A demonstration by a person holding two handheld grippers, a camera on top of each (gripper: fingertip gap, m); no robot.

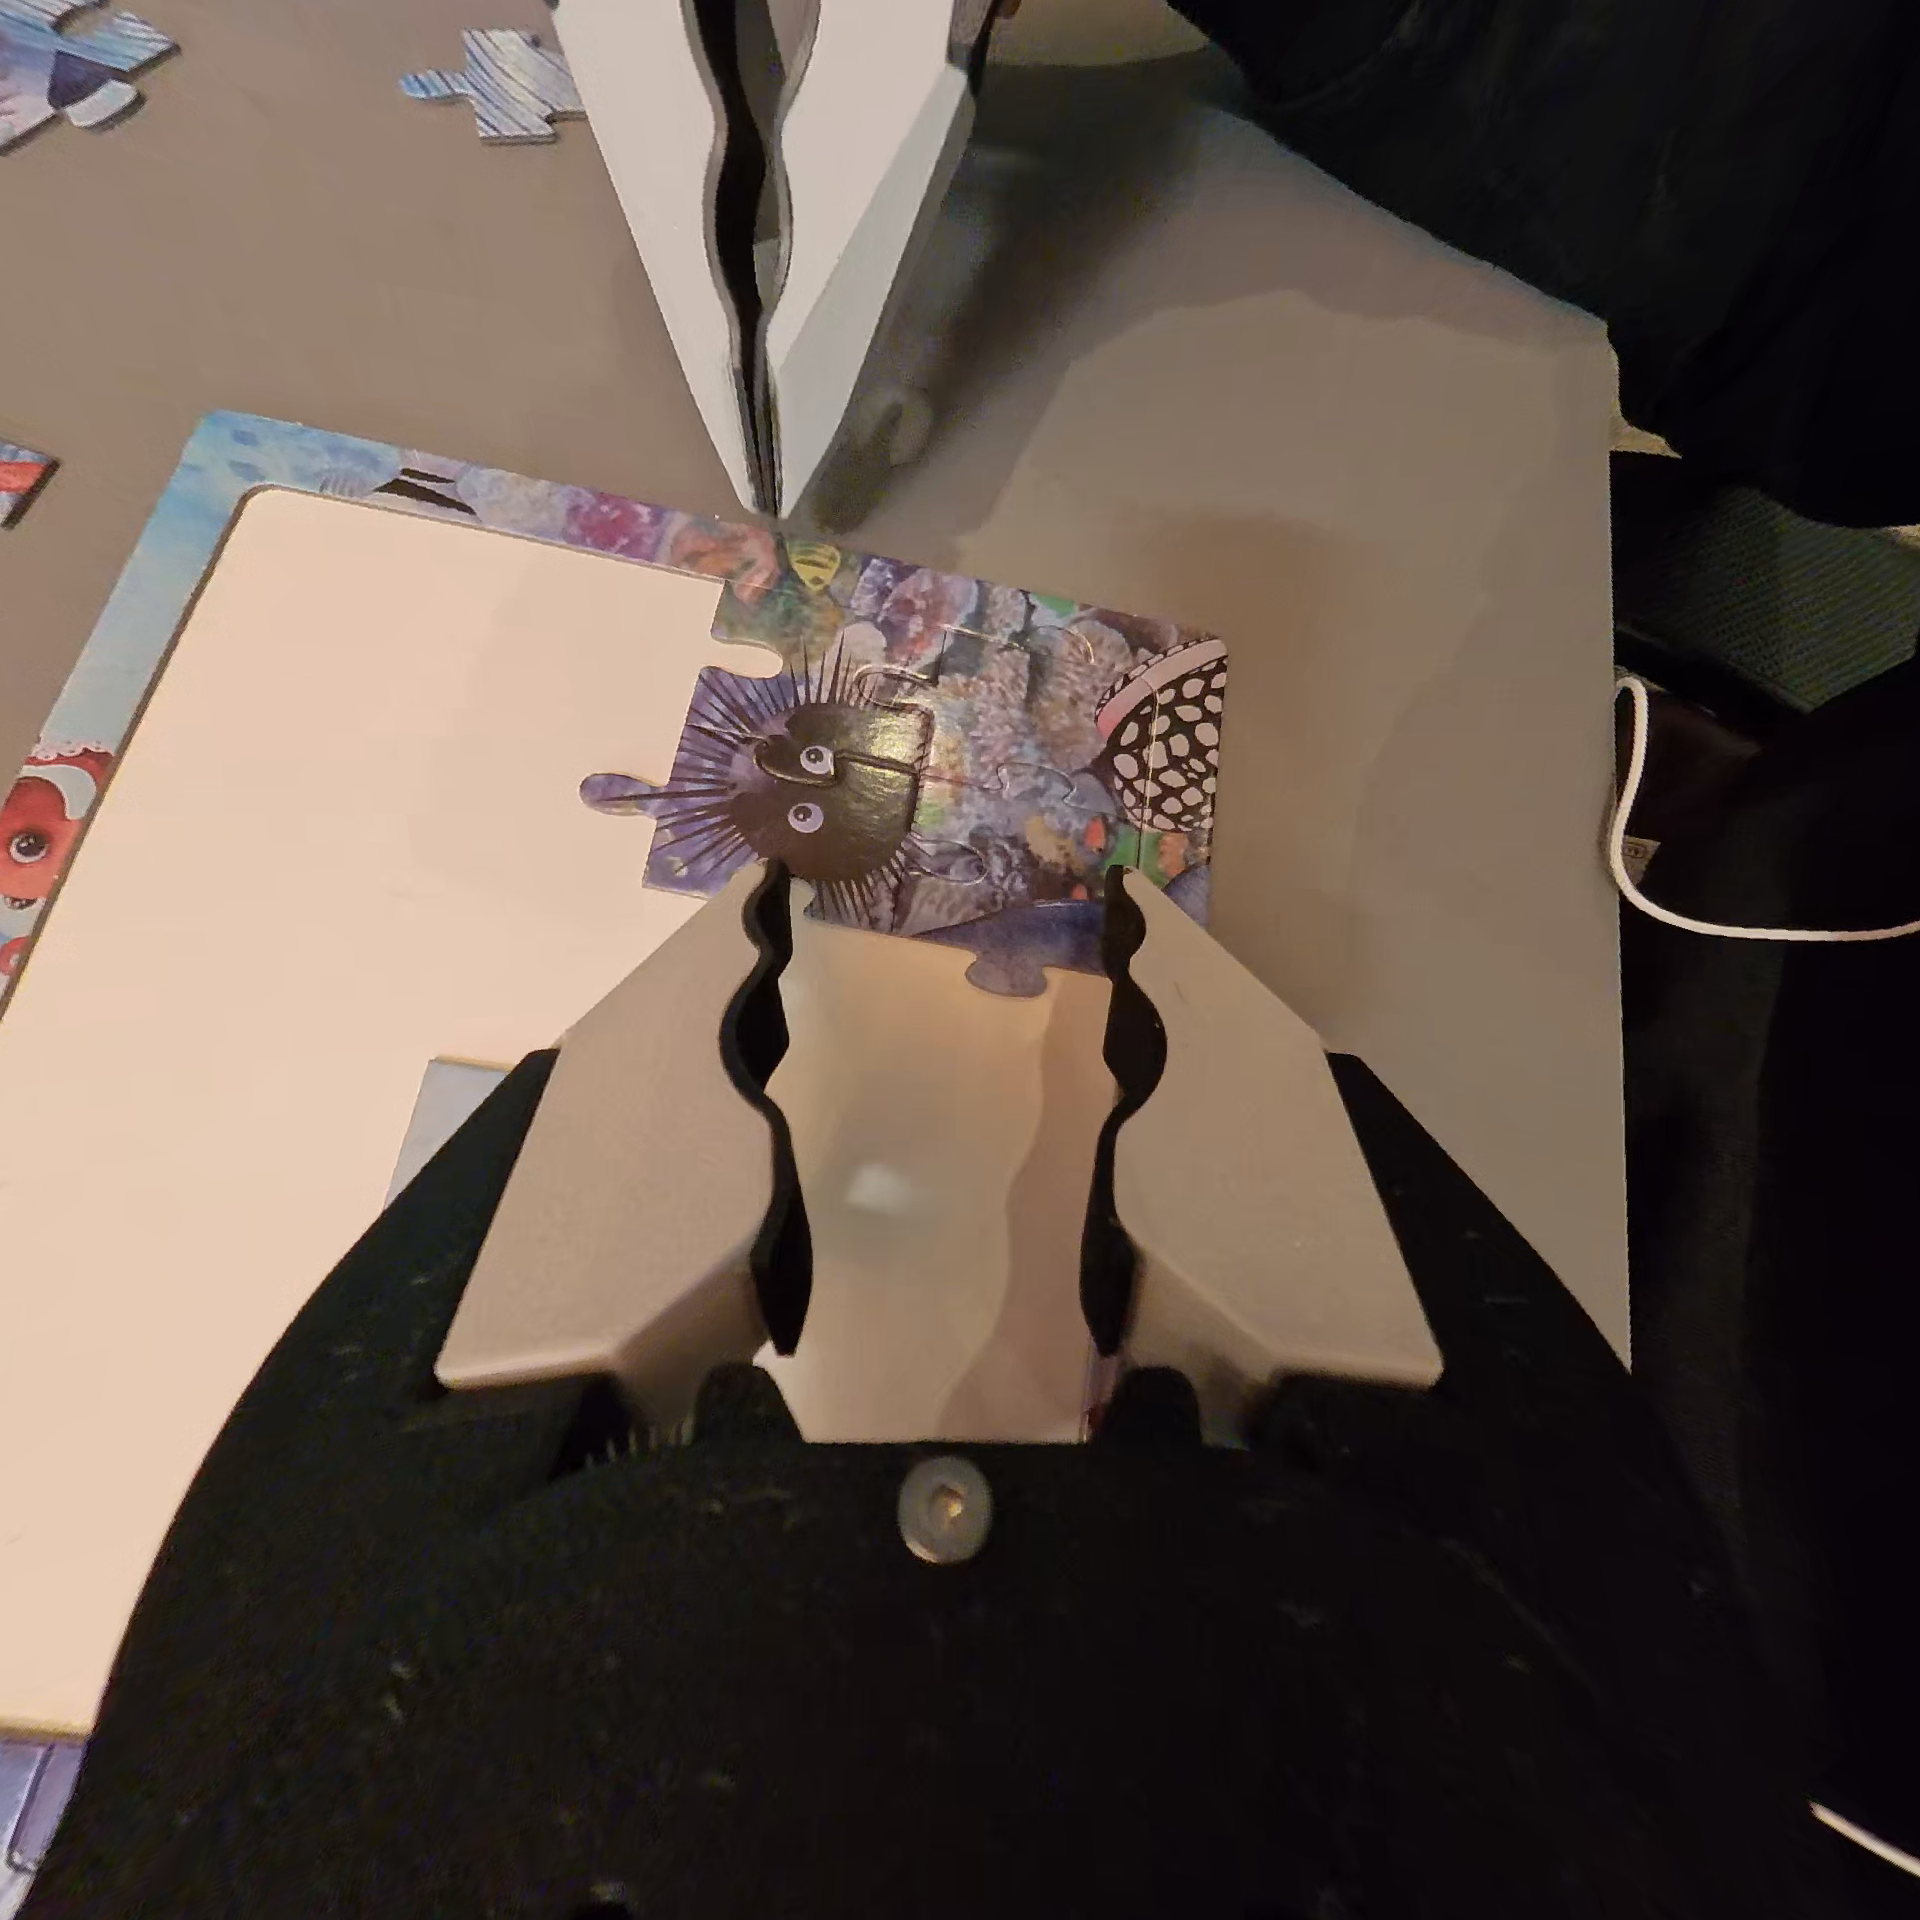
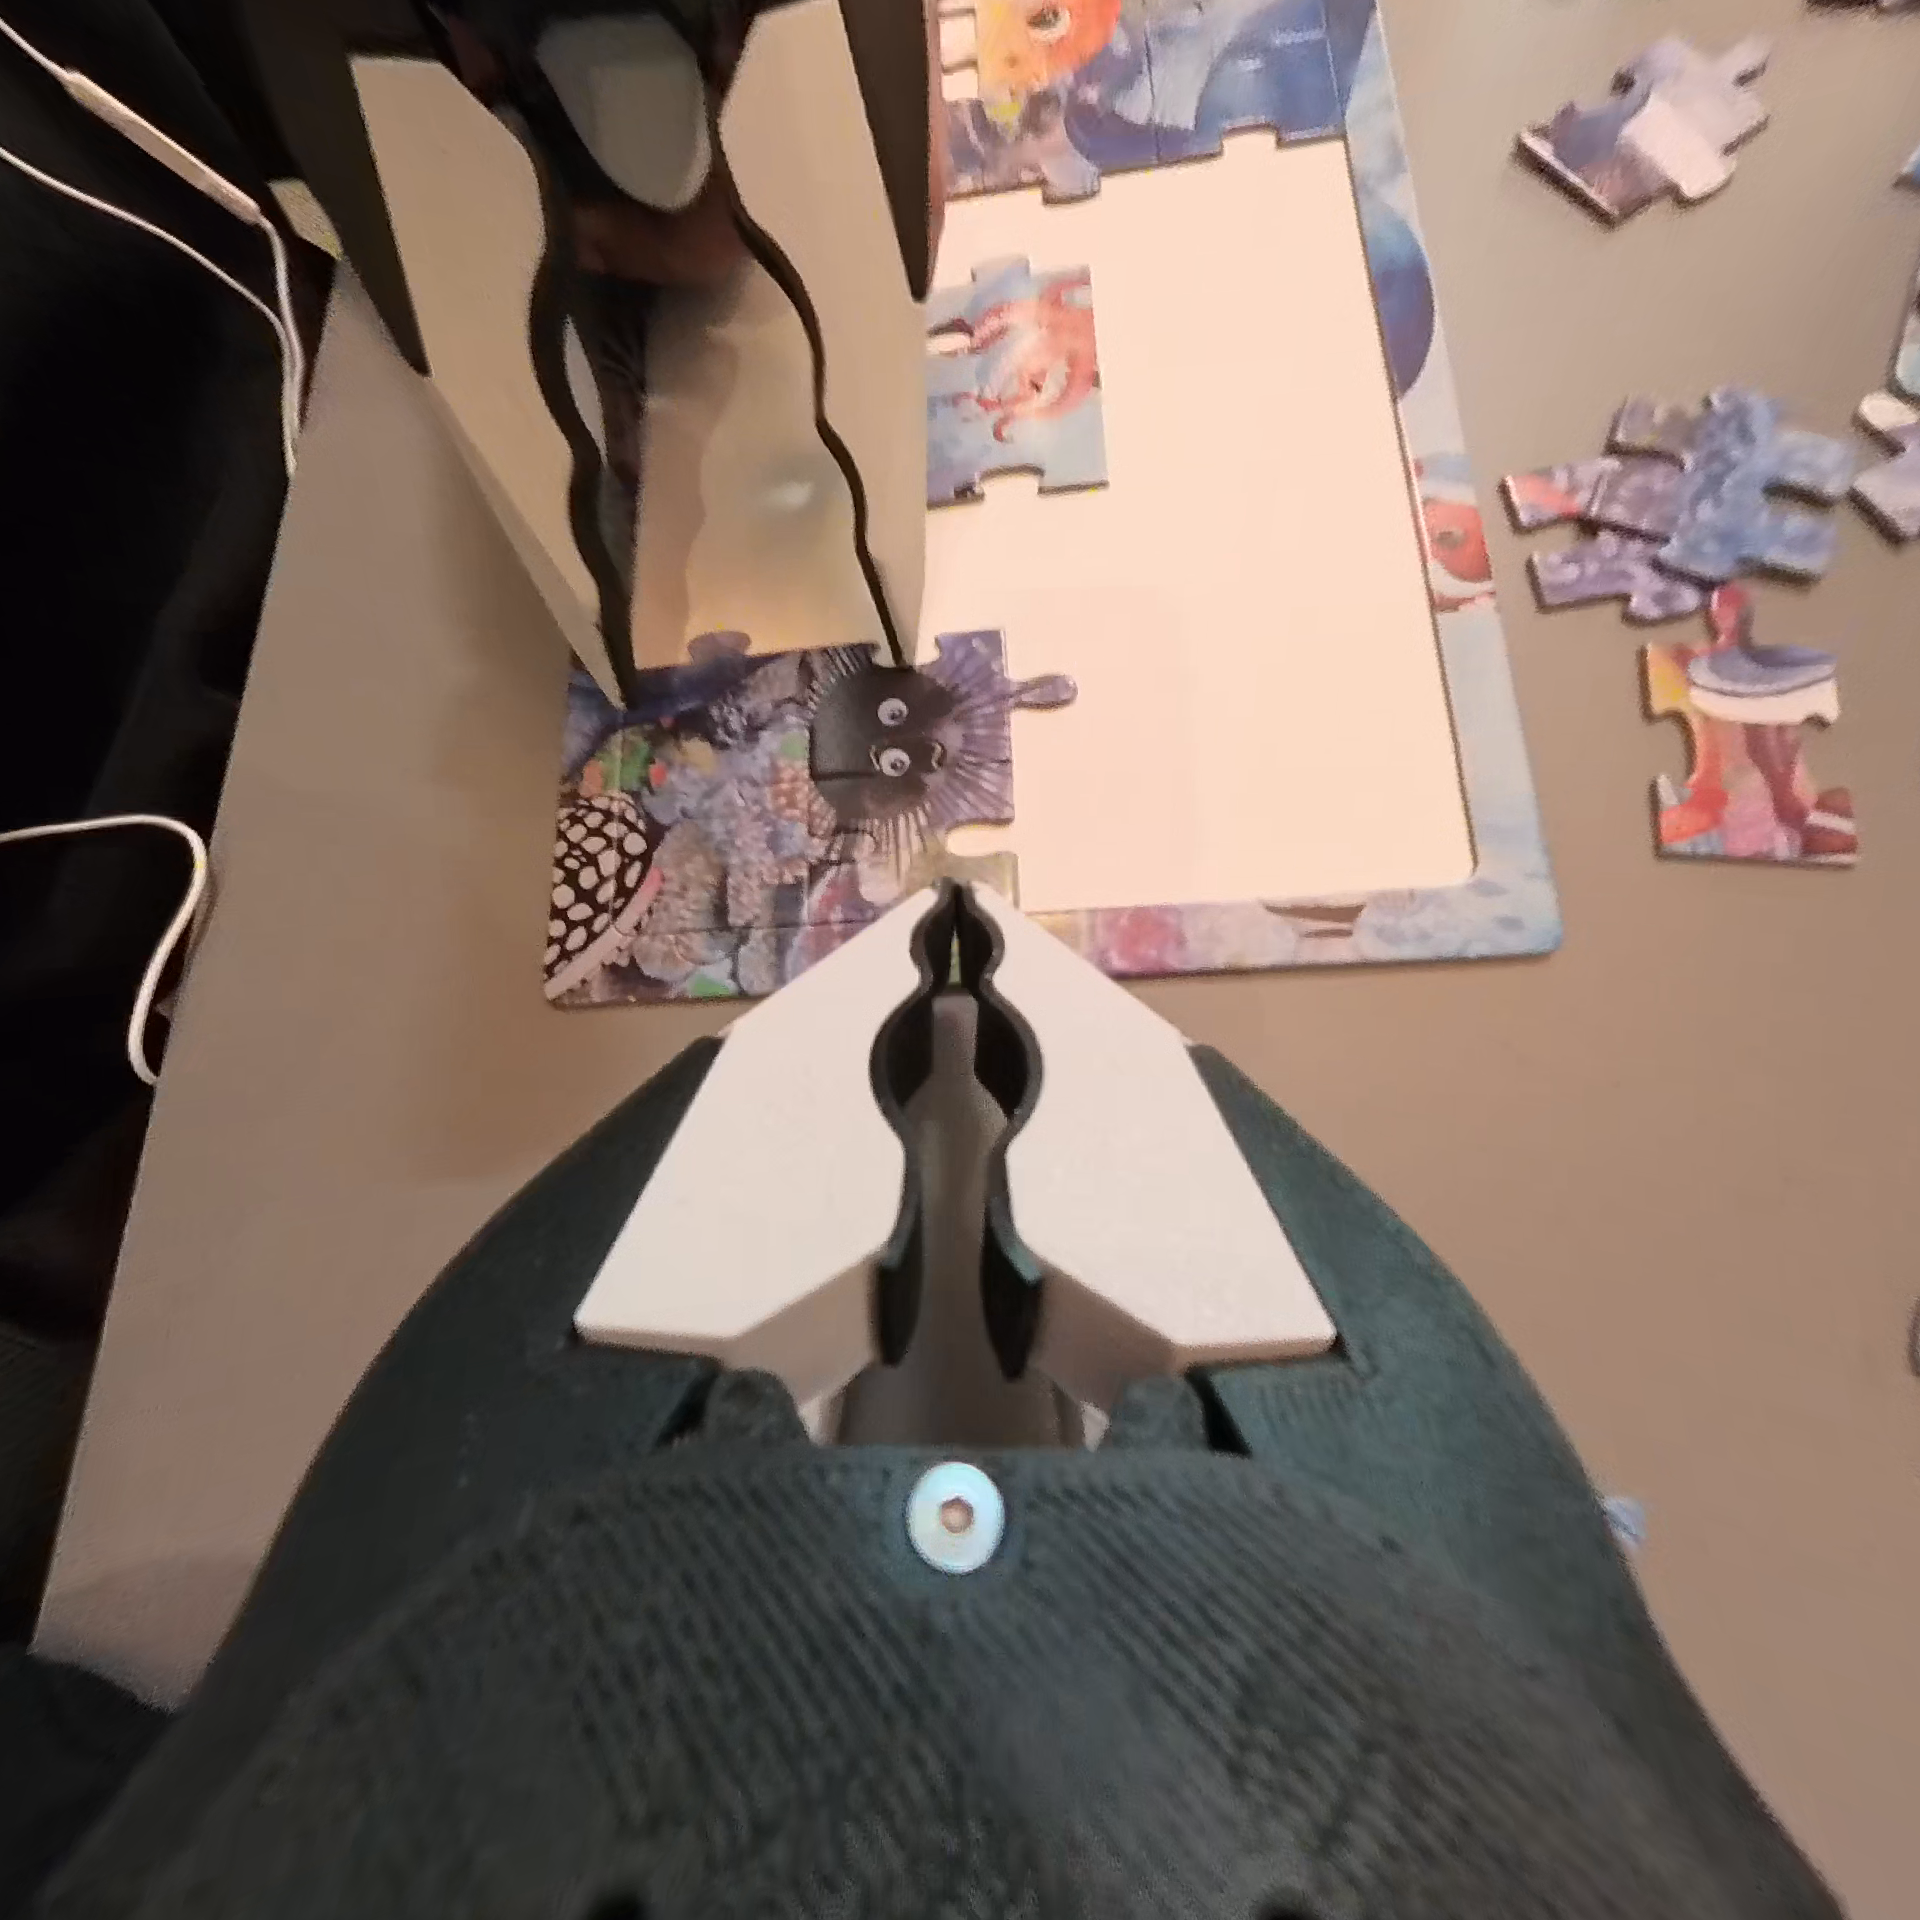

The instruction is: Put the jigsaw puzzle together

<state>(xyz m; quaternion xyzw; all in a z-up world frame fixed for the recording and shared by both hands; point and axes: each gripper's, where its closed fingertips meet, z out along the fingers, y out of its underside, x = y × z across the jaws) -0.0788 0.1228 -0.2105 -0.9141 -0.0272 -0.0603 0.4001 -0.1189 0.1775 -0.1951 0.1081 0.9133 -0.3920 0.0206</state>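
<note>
The puzzle tray [image 1: 312, 831] has a printed sea border and a bare white floor. A joined cluster of pieces with a black sea urchin [image 1: 831, 790] fills its corner near the table edge; it also shows in the right wrist view [image 2: 779, 810]. My left gripper [image 1: 943, 883] is open and empty, with both fingertips down at the cluster's near edge; it also shows in the right wrist view [image 2: 756, 665]. My right gripper [image 2: 954, 894] is shut and empty, its tip at the tray border beside the cluster; it also shows in the left wrist view [image 1: 764, 488]. An octopus piece [image 2: 1018, 384] lies inside the tray.
Loose pieces lie on the brown table outside the tray: a blue heap [image 2: 1683, 499], an orange-and-blue piece [image 2: 1745, 748], a blue pair [image 2: 1642, 135] and a striped piece [image 1: 499, 83]. The table edge [image 1: 1610, 727] runs close to the cluster, with a white cable [image 1: 1662, 904] beyond it. My right fingertips sit around 8 cm from my left ones. The octopus piece [image 2: 1018, 384] is about 8 cm from my left fingertips and 15 cm from my right.
</note>
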